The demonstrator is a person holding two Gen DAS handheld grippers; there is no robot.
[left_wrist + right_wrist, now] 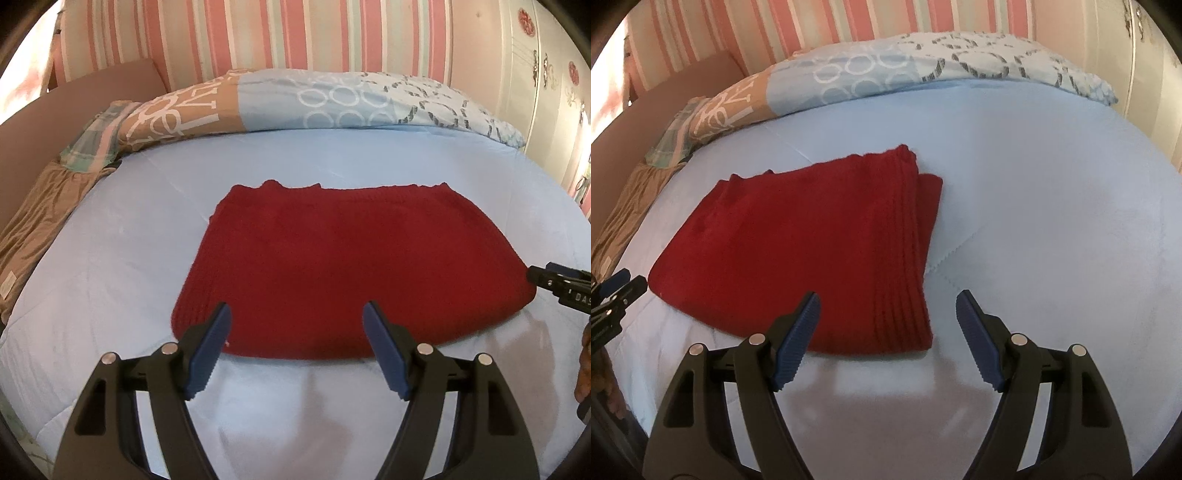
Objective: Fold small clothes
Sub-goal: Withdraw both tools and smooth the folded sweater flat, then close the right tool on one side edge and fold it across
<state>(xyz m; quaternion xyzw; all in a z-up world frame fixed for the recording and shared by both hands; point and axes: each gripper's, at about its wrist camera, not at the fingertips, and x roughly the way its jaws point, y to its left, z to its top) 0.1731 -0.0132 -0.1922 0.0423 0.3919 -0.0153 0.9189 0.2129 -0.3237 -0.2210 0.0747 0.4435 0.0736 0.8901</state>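
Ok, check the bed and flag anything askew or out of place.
Little stands out. The folded red knit garment lies flat on the blue bedsheet, but its right edge is uneven: a lower layer pokes out past the ribbed top fold.

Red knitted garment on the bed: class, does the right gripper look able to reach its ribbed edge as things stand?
Probably yes. The right gripper is open just before the red knitted garment, whose ribbed edge lies between its fingers with nothing in the way on the blue bedsheet.

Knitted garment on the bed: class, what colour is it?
Deep red all over, with a ribbed knit texture; the garment shows best in the left wrist view.
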